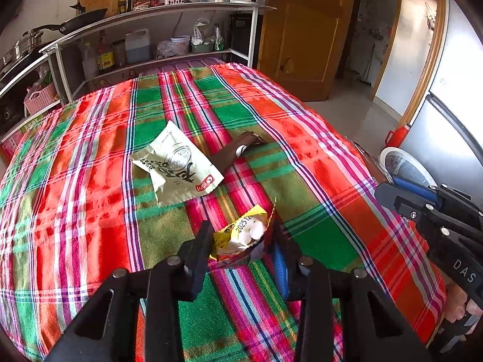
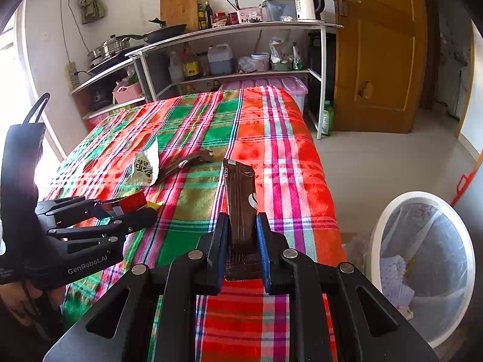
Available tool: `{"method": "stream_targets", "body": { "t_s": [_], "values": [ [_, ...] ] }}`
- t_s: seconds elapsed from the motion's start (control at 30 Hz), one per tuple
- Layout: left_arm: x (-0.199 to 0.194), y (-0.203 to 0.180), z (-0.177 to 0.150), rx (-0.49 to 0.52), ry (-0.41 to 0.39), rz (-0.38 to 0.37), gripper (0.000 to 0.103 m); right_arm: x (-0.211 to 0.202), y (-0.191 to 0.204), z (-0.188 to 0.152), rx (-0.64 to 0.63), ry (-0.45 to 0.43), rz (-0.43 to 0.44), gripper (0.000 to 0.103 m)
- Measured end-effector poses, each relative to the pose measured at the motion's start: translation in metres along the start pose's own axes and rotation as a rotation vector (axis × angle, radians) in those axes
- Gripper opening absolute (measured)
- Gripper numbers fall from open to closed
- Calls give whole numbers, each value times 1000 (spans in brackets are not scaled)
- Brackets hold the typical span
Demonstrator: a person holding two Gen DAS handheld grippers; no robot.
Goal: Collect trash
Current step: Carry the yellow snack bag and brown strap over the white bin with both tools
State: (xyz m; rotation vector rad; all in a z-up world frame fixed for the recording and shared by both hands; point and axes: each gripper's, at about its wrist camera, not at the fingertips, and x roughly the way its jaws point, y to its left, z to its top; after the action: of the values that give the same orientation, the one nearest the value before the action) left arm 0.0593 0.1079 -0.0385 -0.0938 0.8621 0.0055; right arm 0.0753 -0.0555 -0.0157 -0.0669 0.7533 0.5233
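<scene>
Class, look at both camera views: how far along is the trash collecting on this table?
Done: the bin already holds some litter. In hand: the left gripper pinches a yellow wrapper; the right gripper clamps a brown packet. Left: a white packet and another brown wrapper lie on the tablecloth.

Plaid red/green cloth (image 1: 90, 157), brown wrapper (image 2: 241, 199), white bin (image 2: 377, 241).

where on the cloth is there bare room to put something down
Bare: the tablecloth left of the pale green packet, and the far end toward the shelf. Crowded: the middle, with that packet, a brown wrapper and both loaded grippers.
</scene>
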Motion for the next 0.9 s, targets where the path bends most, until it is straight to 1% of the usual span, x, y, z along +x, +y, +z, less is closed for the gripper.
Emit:
{"method": "stream_targets", "body": {
  "t_s": [0.1, 0.3, 0.5, 0.77, 0.9],
  "values": [
    [-3, -2, 0, 4, -9, -2, 34, -1, 0, -1, 2, -3, 1, 19],
    [-10, -6, 3, 12, -25, -6, 34, -3, -3, -2, 9, -8, -2, 19],
    [-22, -14, 8, 21, -52, -16, 34, -13, -8, -3, 27, -31, -6, 19],
    [-33, -50, 24, 77, -89, -61, 34, -37, -30, -7, 68, -65, -50, 19],
    [-35, -78, 32, 116, -107, -97, 34, -54, -50, -12, 99, -85, -97, 19]
  ]
}}
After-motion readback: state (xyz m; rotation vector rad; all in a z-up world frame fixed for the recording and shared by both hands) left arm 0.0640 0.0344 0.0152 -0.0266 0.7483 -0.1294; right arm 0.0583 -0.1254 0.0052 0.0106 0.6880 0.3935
